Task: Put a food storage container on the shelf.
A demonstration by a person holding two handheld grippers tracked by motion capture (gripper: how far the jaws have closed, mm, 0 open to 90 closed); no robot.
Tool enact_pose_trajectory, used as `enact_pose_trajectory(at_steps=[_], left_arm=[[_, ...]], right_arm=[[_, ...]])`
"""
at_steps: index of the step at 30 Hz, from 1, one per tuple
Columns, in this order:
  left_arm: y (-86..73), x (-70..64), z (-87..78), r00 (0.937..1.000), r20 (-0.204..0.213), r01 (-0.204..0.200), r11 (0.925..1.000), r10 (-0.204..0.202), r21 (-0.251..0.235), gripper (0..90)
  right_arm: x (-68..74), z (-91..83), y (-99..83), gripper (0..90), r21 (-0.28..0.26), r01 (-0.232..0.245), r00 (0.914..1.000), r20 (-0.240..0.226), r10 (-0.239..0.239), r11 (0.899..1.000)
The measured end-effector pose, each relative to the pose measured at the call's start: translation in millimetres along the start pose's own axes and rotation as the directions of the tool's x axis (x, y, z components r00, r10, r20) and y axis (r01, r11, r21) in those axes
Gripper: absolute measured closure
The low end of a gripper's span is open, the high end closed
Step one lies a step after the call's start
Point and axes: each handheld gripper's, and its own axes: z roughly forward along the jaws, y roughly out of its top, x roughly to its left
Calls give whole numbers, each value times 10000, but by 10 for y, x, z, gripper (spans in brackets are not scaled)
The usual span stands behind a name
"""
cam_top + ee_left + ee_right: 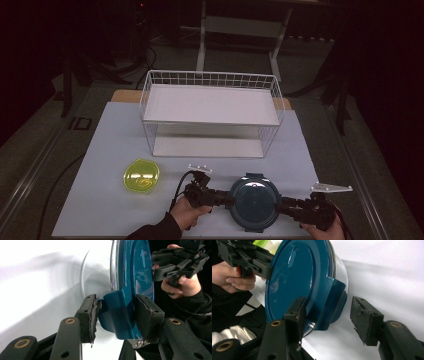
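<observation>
We log a round teal-lidded container [254, 201] between both tools, flat on white table sheet [100, 150], dark room around, left gripper [116, 315] pinching its side latch, right gripper [328, 315] spread around opposite latch, yellow-green lid [142, 176] beyond left tool, wire basket [210, 112] farther off.

White wire rack [210, 112], two shelves, sits at the back of the light tabletop [100, 200]. Yellow-green lid [142, 176] lies flat front-left, well apart from the rack. Black cable [60, 185] runs along the floor on the left.
</observation>
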Motion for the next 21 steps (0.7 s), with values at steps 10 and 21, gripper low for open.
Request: enact_pose_trajectory(at_steps=[10,21], left_arm=[[-16,-4,0,9999,86,-74,10000,75,-44,533],[-39,27,-14,9998,193,48,10000,-47,-56,534]], right_arm=[[-125,55,-23,515,360,-1134,9877,-1044,1166,9929],[-159,82,-3,538,562,-1693,9747,-1386,1757,9840]])
